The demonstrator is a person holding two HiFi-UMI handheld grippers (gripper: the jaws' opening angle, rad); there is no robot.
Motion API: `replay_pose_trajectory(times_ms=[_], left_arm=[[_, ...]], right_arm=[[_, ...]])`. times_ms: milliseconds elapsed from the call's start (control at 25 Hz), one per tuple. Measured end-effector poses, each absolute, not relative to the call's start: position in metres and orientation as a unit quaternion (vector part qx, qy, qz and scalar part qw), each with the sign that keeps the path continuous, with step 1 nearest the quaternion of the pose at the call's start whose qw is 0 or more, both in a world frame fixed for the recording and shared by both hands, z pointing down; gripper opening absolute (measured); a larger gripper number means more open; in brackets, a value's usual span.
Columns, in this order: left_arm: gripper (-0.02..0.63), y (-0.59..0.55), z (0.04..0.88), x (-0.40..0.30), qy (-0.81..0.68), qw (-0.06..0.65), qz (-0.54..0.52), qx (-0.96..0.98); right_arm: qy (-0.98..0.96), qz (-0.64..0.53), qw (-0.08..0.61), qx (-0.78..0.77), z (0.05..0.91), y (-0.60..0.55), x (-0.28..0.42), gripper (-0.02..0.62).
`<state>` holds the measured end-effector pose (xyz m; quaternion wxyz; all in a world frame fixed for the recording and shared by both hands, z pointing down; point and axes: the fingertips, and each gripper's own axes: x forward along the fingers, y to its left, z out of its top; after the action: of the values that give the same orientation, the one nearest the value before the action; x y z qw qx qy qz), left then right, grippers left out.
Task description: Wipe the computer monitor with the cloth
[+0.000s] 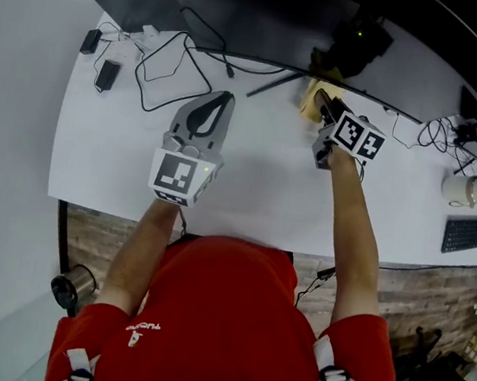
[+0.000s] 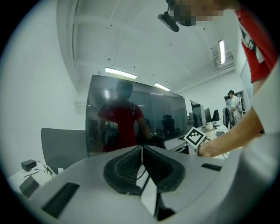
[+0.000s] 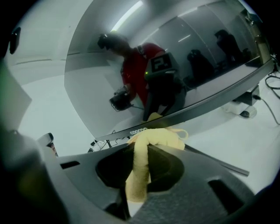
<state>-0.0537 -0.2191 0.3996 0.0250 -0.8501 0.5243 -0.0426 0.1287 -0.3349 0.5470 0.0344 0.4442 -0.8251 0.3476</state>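
A wide curved black monitor (image 1: 270, 15) stands at the back of the white desk (image 1: 248, 186); its dark screen (image 3: 175, 65) fills the right gripper view and mirrors the person. My right gripper (image 1: 323, 108) is shut on a yellow cloth (image 3: 144, 157), bunched between its jaws close under the monitor's bottom edge (image 3: 188, 111). The cloth (image 1: 313, 99) shows yellow beside the gripper in the head view. My left gripper (image 1: 219, 103) rests lower over the desk, jaws pressed together with nothing between them, pointing at the screen (image 2: 131, 118).
Black cables (image 1: 172, 68) and small adapters (image 1: 105, 75) lie at the desk's left. The monitor's stand leg (image 1: 279, 84) runs between the grippers. A white mug (image 1: 463, 189) and a keyboard (image 1: 468, 233) sit at the far right. A grey chair back (image 2: 61, 146) stands left of the monitor.
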Motion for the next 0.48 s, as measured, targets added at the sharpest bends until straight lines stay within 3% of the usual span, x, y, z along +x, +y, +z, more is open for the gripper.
replay_pose_trajectory(times_ms=[480], left_arm=[[0.015,-0.199,0.401,-0.147,0.540,0.038,-0.044,-0.840]], right_arm=[[-0.839,0.351,0.032,0.415,0.540,-0.334,0.005,0.064]])
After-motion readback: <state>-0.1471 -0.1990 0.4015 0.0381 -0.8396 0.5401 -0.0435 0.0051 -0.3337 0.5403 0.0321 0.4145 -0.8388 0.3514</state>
